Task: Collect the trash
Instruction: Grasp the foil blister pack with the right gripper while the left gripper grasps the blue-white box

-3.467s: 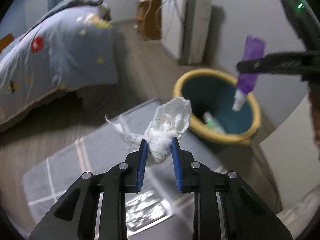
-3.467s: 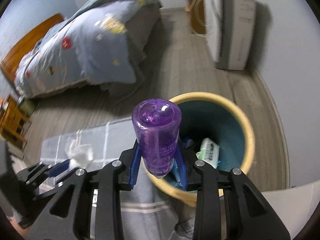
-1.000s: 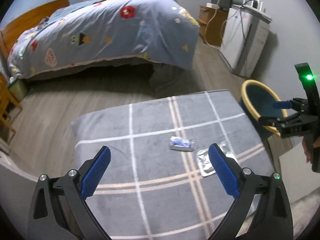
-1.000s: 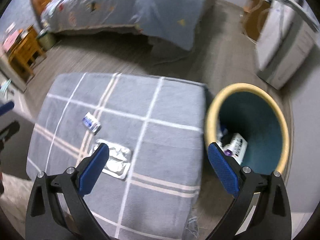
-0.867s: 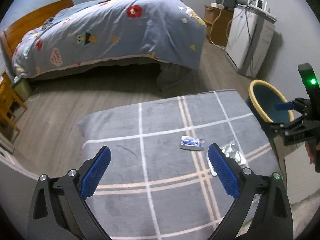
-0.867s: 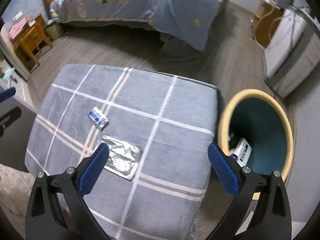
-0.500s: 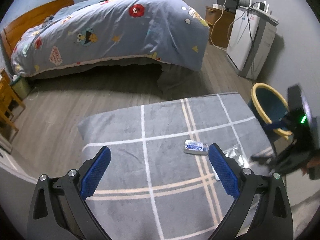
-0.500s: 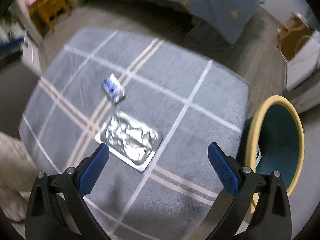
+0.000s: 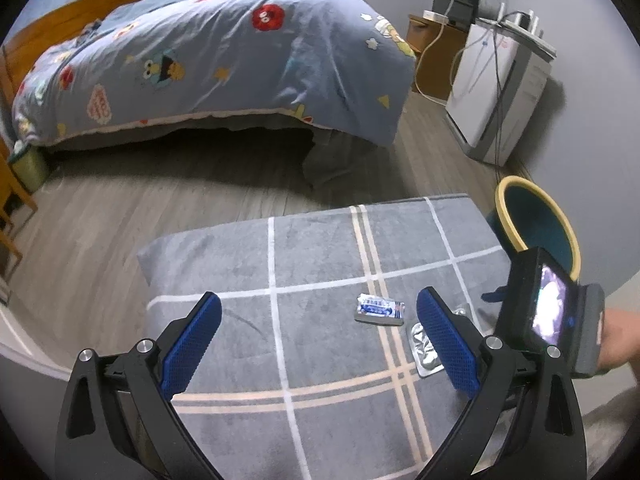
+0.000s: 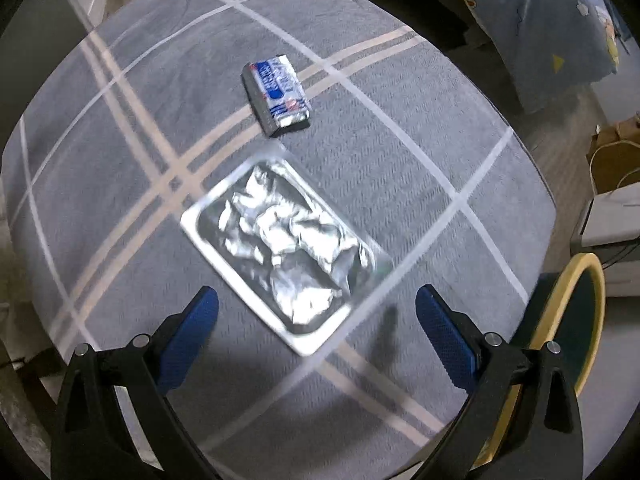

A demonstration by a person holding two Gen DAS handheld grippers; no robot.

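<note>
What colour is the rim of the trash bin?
Yellow; the trash bin is dark teal inside. The left wrist view shows it best.

A home bedroom. A bed (image 9: 208, 64) with a wooden headboard (image 9: 60, 28) carries a blue cartoon-print duvet (image 9: 240, 48) that hangs down to the grey wood-plank floor (image 9: 120, 208). Right of the bed's foot, against the grey wall, stand a small wooden cabinet (image 9: 430, 64) and a white appliance (image 9: 496, 96) with trailing cables. Near the bed's foot lies a grey checked cushion (image 9: 320, 264), with a yellow-rimmed bin (image 9: 536, 228) just beside it.

Crinkled shiny foil tray (image 10: 280, 240), glossy plastic-looking wrapper (image 10: 278, 94), matt fuzzy cloth on worktop (image 10: 400, 80), wood-grain floor (image 9: 120, 208).
</note>
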